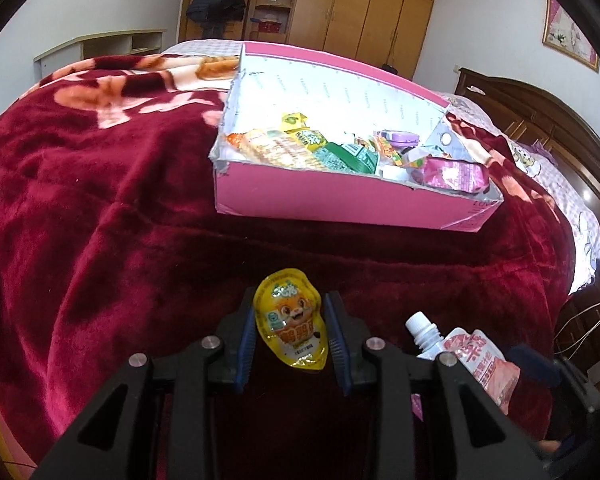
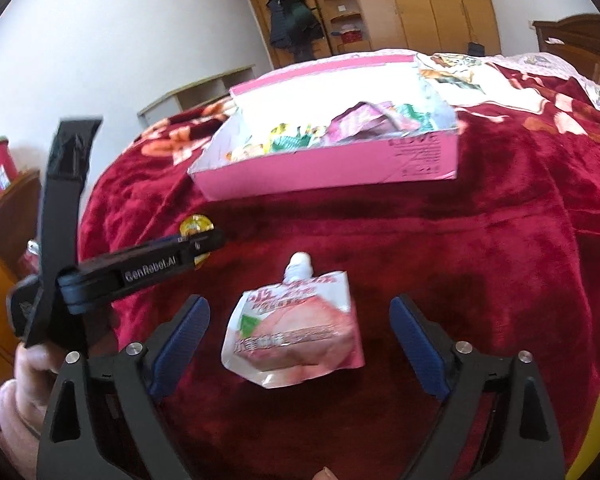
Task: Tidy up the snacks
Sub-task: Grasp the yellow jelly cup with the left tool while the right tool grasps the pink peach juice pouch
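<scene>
The left tongs (image 1: 290, 330) are clenched on a yellow jelly cup (image 1: 291, 326), their blue pads pressing its two sides, and the cup hangs between them above the red blanket (image 1: 100, 200) that covers the bed. Ahead of them, farther up the bed, sits the pink box (image 1: 340, 204), open at the top and already holding a jumble of wrapped snacks along its near side. So this piece is picked up and, by the look of it, on its way to the box.

The right tongs (image 2: 300, 328) stand wide and released, with a pink spouted pouch (image 2: 296, 328) lying flat on the blanket between the two pads; neither pad touches it, and its white cap points toward the box. In the left wrist view the same pouch shows just right of the left tongs, near the held cup.

The step in hand looks double: carry the cup to the box, and take hold of the pouch. For the left side, the next move calls for bringing the cup over the near wall before letting go. For the right, the pads need to settle lower around the pouch's body and close on it; it is thin, soft and lying flat on plush fabric, so a shallow grip may slip off or pinch the blanket
</scene>
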A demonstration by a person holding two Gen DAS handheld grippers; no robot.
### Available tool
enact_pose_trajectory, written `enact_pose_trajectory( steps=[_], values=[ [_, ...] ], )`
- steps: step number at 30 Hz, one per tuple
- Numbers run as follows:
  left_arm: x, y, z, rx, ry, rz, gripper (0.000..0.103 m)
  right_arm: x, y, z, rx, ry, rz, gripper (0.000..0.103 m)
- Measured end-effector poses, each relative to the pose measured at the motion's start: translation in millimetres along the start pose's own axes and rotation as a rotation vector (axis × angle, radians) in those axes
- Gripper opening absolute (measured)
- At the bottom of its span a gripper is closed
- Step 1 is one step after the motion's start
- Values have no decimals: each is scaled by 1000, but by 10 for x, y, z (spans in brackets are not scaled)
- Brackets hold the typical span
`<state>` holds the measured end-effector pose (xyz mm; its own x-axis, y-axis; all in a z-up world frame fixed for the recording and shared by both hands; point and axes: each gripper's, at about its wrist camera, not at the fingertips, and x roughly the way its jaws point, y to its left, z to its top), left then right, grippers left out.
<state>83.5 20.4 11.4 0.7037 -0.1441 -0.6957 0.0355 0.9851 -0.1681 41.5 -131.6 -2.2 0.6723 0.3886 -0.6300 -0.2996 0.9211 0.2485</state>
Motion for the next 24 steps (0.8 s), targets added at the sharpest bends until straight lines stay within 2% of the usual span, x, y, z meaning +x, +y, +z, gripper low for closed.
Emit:
enact_pose_trajectory(
  steps=[6, 12, 15, 18, 24],
  values=[
    [5, 32, -33, -9, 4, -14, 34, 181, 75, -69, -48, 30, -78, 94],
    [33, 58, -46, -16, 8, -18, 34, 218, 42, -83, -49, 34, -90, 93],
    [38, 50, -49, -13, 9, -17, 34, 206, 22, -90, -41, 31, -88, 90],
    [36, 35, -51, -8, 8, -16, 34, 189, -12, -95, -36, 23, -103, 76],
    [-10, -5, -47, 5, -2, -16, 34, 137, -84, -92, -4, 2, -76, 75]
  ],
)
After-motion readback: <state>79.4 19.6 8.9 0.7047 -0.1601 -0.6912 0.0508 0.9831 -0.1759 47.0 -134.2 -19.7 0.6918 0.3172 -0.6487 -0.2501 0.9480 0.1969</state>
